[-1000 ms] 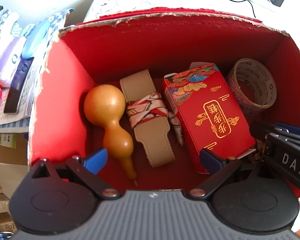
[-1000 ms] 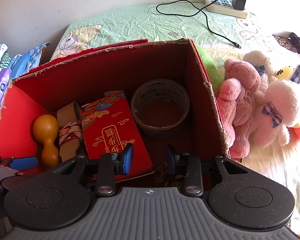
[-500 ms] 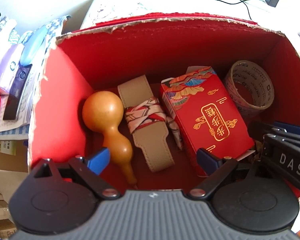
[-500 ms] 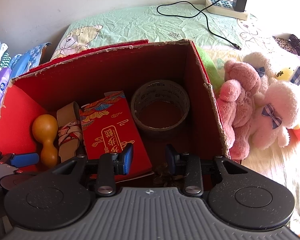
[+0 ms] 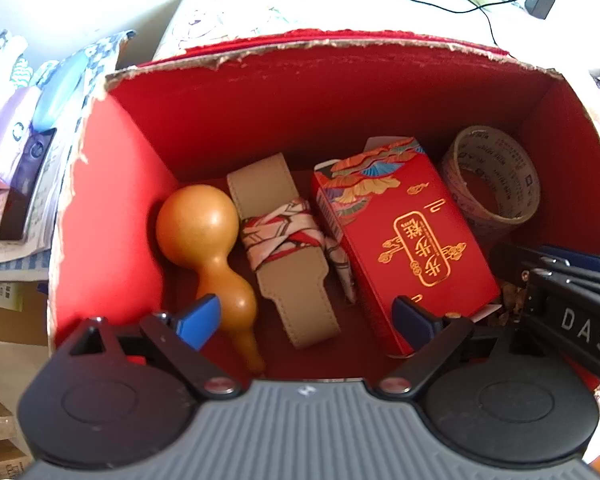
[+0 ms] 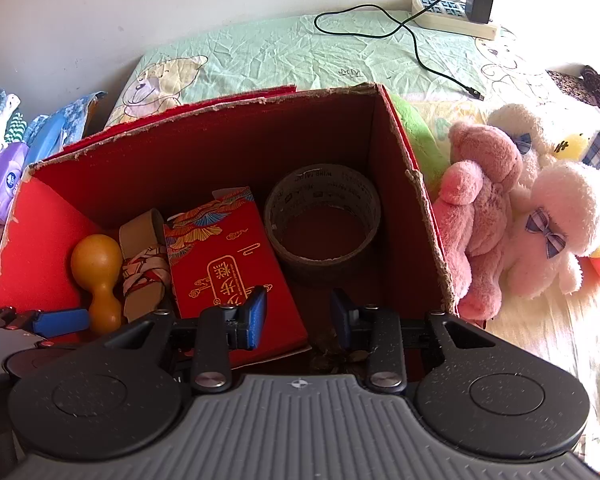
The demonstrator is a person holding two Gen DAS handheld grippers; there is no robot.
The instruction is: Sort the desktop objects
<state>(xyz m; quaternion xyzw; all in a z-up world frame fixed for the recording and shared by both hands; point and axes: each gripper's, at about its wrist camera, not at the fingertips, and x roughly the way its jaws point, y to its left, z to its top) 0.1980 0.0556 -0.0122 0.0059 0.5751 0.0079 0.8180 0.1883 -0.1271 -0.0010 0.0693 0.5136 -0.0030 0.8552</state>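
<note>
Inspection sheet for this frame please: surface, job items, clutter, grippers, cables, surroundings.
Surface: green bear-print sheet under the red cardboard box, whose rim is torn.
Job's things: in the box, left to right, gourd, tan strap wrapped in a patterned ribbon, red packet, tape roll leaning at the right wall.
Clutter: small brown scraps on the box floor.
Grippers: left gripper open and empty; right gripper open and empty, above the scraps.
Cables: black cable running to a charger in the power strip.
Surroundings: plush toys right of the box; tissue packs left.
</note>
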